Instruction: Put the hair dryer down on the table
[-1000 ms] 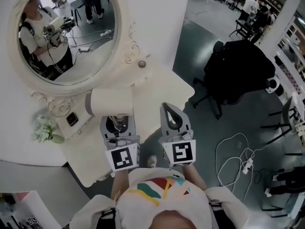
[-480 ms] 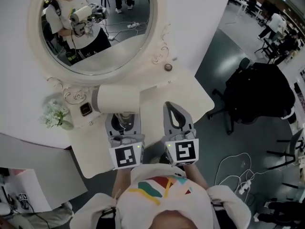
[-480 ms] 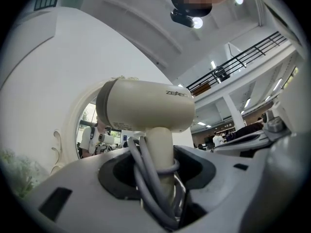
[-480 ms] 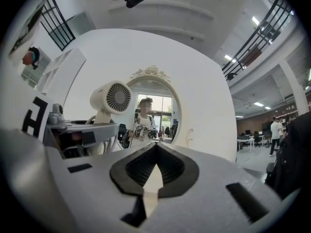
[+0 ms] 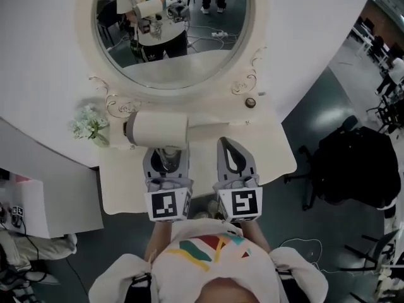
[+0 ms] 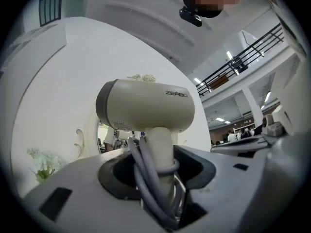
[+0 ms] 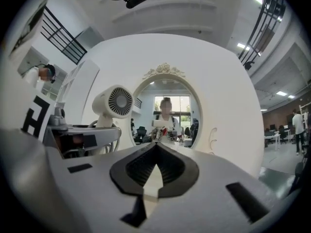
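The cream hair dryer (image 5: 158,129) is held by its handle in my left gripper (image 5: 166,155), over the left part of the cream vanity table (image 5: 268,153); its barrel lies crosswise beyond the jaws. In the left gripper view the dryer (image 6: 146,111) rises from the left gripper (image 6: 156,178), the jaws shut on the handle with the grey cord (image 6: 146,171) wound around it. My right gripper (image 5: 233,151) hovers beside it over the table, shut with nothing in it. From the right gripper (image 7: 156,147) the dryer (image 7: 114,103) shows at the left.
An oval mirror (image 5: 170,30) in a cream frame stands at the table's back and reflects the person. White flowers (image 5: 88,125) sit at the left and a small round knob (image 5: 250,102) at the back right. A black chair (image 5: 353,163) stands on the floor to the right.
The view has swung so the mirror and table now sit centred ahead. Both grippers have travelled along with the dryer, side by side. The hold on the dryer is unchanged.
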{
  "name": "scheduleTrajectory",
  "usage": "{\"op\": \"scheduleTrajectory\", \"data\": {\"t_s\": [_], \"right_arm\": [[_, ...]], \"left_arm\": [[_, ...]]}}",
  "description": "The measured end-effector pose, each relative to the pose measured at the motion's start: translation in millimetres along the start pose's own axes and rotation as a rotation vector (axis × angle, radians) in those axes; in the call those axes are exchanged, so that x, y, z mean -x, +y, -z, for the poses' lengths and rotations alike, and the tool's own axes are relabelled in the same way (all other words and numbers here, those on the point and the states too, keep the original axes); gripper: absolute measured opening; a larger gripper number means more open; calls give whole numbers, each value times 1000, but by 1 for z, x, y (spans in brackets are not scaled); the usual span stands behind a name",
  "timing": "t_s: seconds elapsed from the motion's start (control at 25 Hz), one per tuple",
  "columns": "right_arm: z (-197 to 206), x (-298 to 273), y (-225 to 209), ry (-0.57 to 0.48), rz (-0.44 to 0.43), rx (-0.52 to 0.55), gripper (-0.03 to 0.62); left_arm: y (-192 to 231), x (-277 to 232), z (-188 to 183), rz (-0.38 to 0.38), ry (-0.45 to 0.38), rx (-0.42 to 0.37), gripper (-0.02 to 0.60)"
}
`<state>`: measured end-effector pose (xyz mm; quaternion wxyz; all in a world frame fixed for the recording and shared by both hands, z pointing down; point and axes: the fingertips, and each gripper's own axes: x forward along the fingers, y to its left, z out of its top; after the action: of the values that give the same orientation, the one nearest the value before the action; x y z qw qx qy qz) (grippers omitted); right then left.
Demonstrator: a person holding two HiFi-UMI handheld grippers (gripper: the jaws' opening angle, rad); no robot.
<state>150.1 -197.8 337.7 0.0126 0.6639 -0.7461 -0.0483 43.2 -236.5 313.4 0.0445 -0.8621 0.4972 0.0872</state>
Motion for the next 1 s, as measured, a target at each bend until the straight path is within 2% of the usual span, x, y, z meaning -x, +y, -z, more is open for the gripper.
{"op": "scheduleTrajectory", "data": {"t_s": [0.32, 0.6, 0.76, 0.84, 1.0], "right_arm": [[-8, -19, 28, -4, -198, 52, 0], [-14, -29, 52, -38, -310, 45, 0], [-13, -33, 60, -55, -334, 43, 0], [-11, -34, 59, -61, -325, 45, 0], [-9, -38, 51, -65, -293, 40, 0]], "left_arm": [[24, 13, -11, -175, -13, -81, 199], [45, 32, -14, -294, 7, -90, 199], [55, 43, -10, -330, 32, -99, 199], [60, 47, -13, -355, 21, -110, 199], [64, 52, -3, -356, 60, -121, 199]]}}
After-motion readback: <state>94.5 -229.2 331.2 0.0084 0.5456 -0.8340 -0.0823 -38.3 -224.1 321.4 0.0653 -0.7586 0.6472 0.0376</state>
